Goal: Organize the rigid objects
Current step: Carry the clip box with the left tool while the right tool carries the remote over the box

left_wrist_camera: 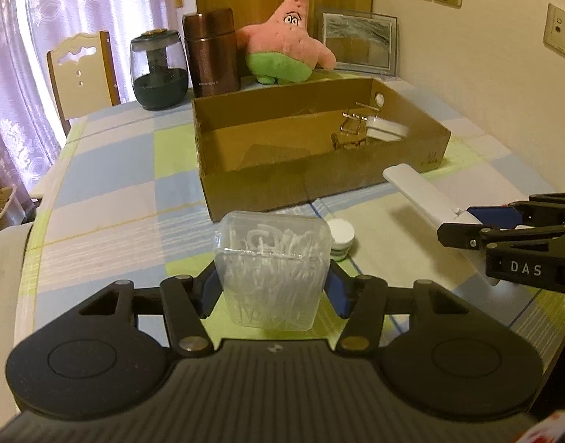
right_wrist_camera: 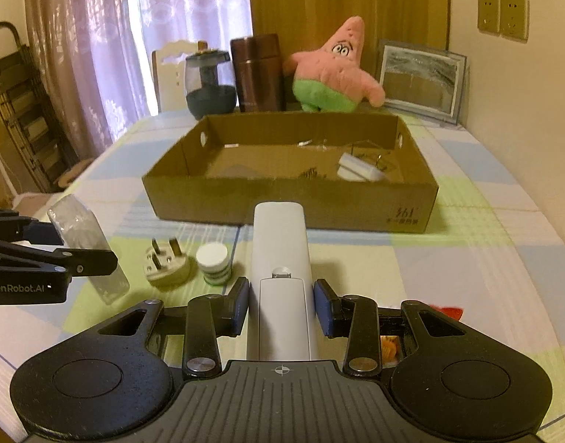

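Note:
My left gripper (left_wrist_camera: 271, 291) is shut on a clear plastic box of white floss picks (left_wrist_camera: 271, 269) and holds it above the table, in front of the cardboard box (left_wrist_camera: 319, 181). It shows from the side in the right wrist view (right_wrist_camera: 86, 251). My right gripper (right_wrist_camera: 281, 304) is shut on a white remote control (right_wrist_camera: 280, 258), which points toward the cardboard box (right_wrist_camera: 282, 199). The remote also shows in the left wrist view (left_wrist_camera: 422, 195). Inside the box lie a white block (right_wrist_camera: 358, 170) and metal clips (left_wrist_camera: 352, 125).
A small white and green jar (right_wrist_camera: 214, 264) and a white plug adapter (right_wrist_camera: 166, 264) lie on the checked tablecloth before the box. Behind the box stand a dark grinder jar (left_wrist_camera: 158, 70), a brown flask (left_wrist_camera: 210, 51), a pink star plush (left_wrist_camera: 288, 40) and a picture frame (left_wrist_camera: 358, 42).

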